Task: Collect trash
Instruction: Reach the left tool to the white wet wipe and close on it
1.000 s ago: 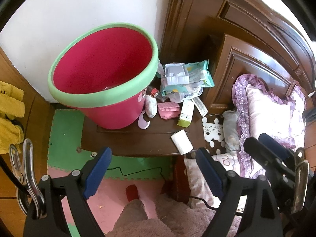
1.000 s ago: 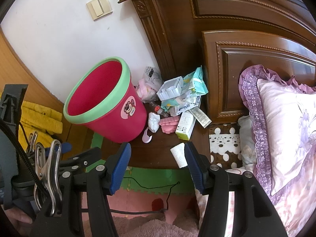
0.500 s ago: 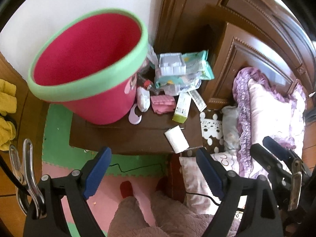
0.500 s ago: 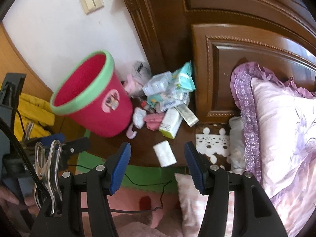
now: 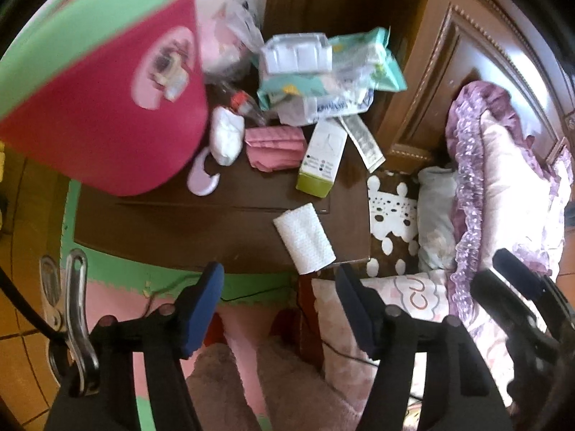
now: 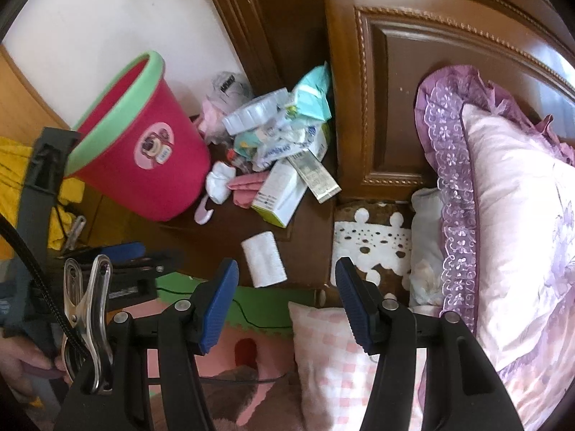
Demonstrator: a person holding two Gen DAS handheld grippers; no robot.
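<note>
Two hand-held grippers are seen pointed steeply down over a cluttered dark wooden bedside table point(image 5: 172, 230) beside a carved headboard point(image 6: 391, 107). The left hand-held gripper point(image 5: 278, 298) is held with its blue pads apart; its jaws have just been closing somewhat, and nothing is caught between them. The right hand-held gripper point(image 6: 285, 300) is likewise held wide and empty. A folded white paper towel point(image 5: 304, 239) is seen lying at the table's front edge, just beyond both sets of fingertips and touched by neither. Farther back, a heap of trash is piled against the headboard: a white-and-green carton point(image 5: 321, 160), a pink cloth point(image 5: 275, 147), a crumpled white tissue point(image 5: 226, 136) and teal wipes packets point(image 5: 363, 61). A red bin with a green rim point(image 6: 143, 151) is stood on the table's left side, beside the heap. A frilled purple pillow point(image 6: 503, 194) is seen on the bed to the right.
</note>
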